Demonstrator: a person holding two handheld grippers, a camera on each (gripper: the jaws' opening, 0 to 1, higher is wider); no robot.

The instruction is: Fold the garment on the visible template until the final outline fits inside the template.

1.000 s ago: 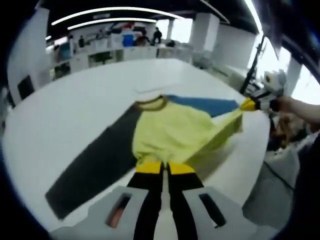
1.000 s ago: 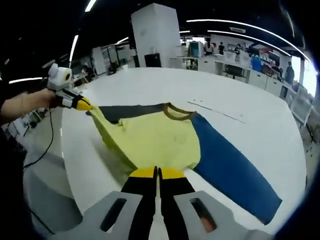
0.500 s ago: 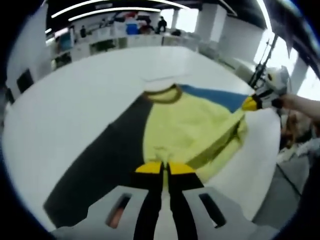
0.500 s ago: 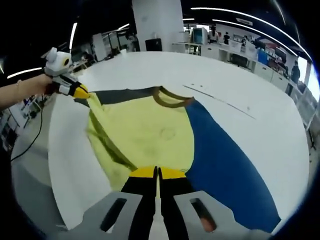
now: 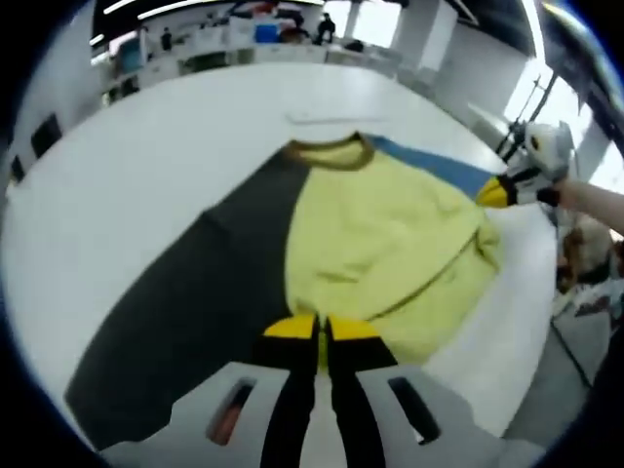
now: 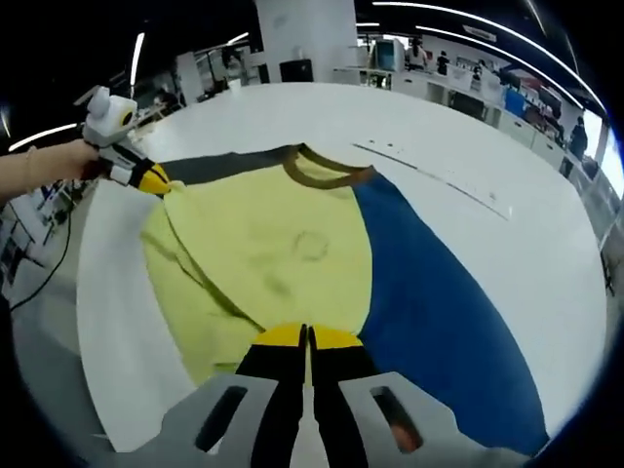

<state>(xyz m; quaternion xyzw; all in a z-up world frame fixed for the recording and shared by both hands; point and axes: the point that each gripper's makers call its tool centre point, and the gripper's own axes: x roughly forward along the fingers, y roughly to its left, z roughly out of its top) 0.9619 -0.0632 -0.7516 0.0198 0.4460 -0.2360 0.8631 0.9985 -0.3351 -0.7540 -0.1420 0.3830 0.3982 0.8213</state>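
Observation:
A garment lies spread on the white table (image 5: 146, 146). It has a yellow body (image 5: 380, 234) (image 6: 263, 244), an olive collar (image 5: 331, 151) (image 6: 322, 171), a dark grey stretch (image 5: 185, 302) (image 6: 219, 166) on one side and a blue stretch (image 5: 439, 168) (image 6: 439, 292) on the other. My left gripper (image 5: 320, 327) is shut on the yellow hem at one corner and appears in the right gripper view (image 6: 148, 178). My right gripper (image 6: 307, 336) is shut on the hem's other corner and appears in the left gripper view (image 5: 499, 191). The cloth between them is creased.
A thin line of marks (image 6: 429, 171) runs across the table beyond the collar. The table's edge (image 6: 97, 322) lies near the held hem, with a cable (image 6: 58, 263) hanging beside it. Desks and people stand far behind.
Both grippers have come lower and closer over the table with the hem still held. The yellow cloth, raised and taut before, now lies wider and flatter.

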